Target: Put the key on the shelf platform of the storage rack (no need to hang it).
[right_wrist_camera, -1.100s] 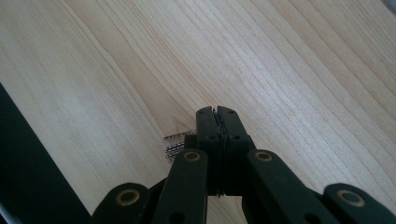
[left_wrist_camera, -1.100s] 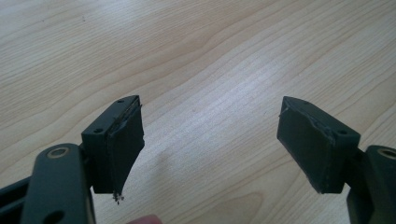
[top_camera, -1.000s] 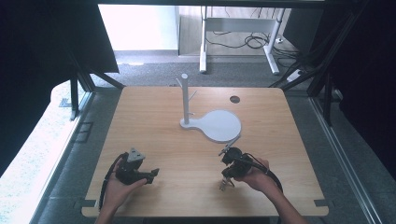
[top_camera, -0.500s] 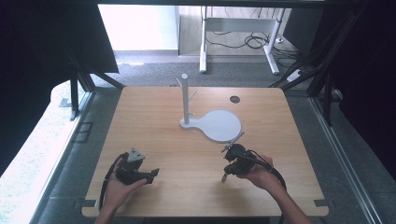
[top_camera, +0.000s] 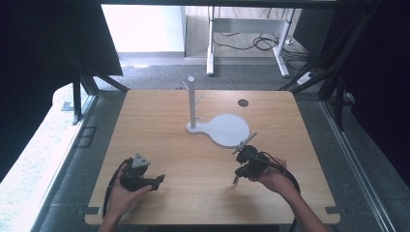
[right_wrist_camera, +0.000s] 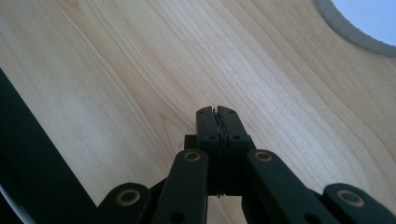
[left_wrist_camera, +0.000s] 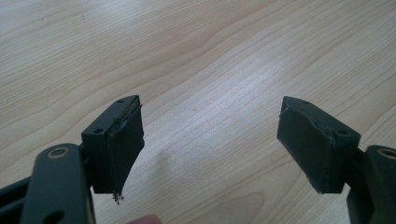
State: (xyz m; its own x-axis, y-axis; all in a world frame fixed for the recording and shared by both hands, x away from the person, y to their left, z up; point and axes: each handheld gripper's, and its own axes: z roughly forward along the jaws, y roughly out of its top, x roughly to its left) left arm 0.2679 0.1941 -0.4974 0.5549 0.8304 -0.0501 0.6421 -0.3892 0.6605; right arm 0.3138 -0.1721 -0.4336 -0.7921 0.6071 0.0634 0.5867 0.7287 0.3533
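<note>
The white stand, a flat round base with an upright peg post at its left end, sits on the far middle of the pale wooden counter, a small dark hole in the counter lying beyond it to the right. The right black two-jaw gripper hovers just near the base's front edge (not touching it), pointing down at the bare wood, its fingers pressed together on nothing. The left black gripper rests in the person's hand near the front left, well apart from the stand, its fingers spread wide with only bare wood between them.
</note>
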